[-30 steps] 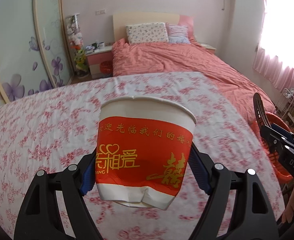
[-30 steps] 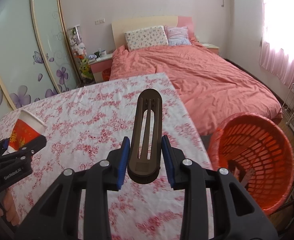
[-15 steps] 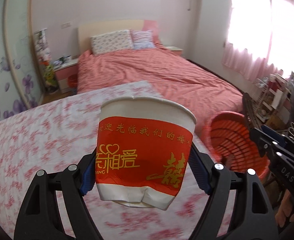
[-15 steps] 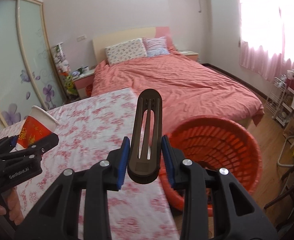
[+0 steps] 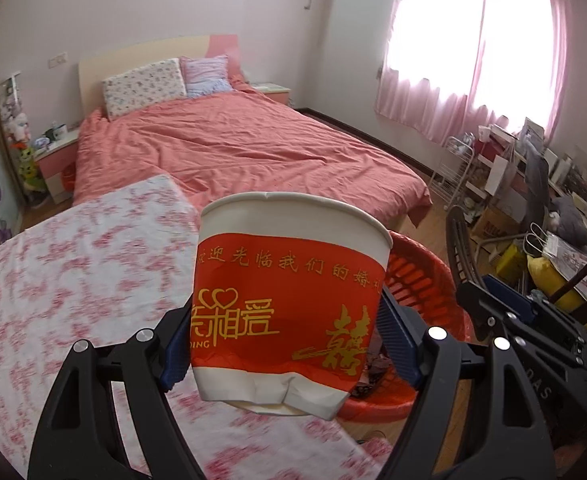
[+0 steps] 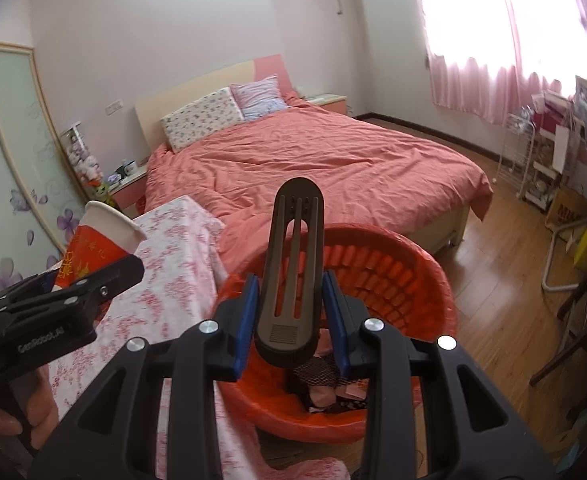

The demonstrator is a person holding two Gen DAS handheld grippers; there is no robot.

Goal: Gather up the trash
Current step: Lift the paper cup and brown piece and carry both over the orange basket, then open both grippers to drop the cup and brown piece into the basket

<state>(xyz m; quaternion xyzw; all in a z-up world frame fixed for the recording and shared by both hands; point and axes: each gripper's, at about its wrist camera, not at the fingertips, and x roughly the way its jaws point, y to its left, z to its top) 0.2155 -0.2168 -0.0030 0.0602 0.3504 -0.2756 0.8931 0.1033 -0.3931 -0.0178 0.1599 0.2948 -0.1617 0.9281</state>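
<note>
My left gripper (image 5: 289,348) is shut on a white paper cup with a red band and gold characters (image 5: 289,304), held upright over the table's right end. The same cup (image 6: 101,240) shows at the left of the right wrist view, with the left gripper (image 6: 65,300) below it. My right gripper (image 6: 291,324) is shut on a dark brown slotted plastic piece (image 6: 293,264) that stands up between its blue pads, above the red-orange trash basket (image 6: 393,264). The basket (image 5: 421,280) sits just behind and right of the cup, with scraps of trash inside.
A table with a pink floral cloth (image 5: 73,264) lies to the left, its edge beside the basket. Behind is a bed with a salmon cover (image 5: 233,148). A wire rack (image 5: 457,168) and cluttered bags (image 5: 549,268) line the right wall on the wooden floor (image 6: 505,240).
Both grippers have swung to the right off the table toward the basket, carrying the cup and the slotted piece. The basket now lies under the right gripper; both grips are unchanged.
</note>
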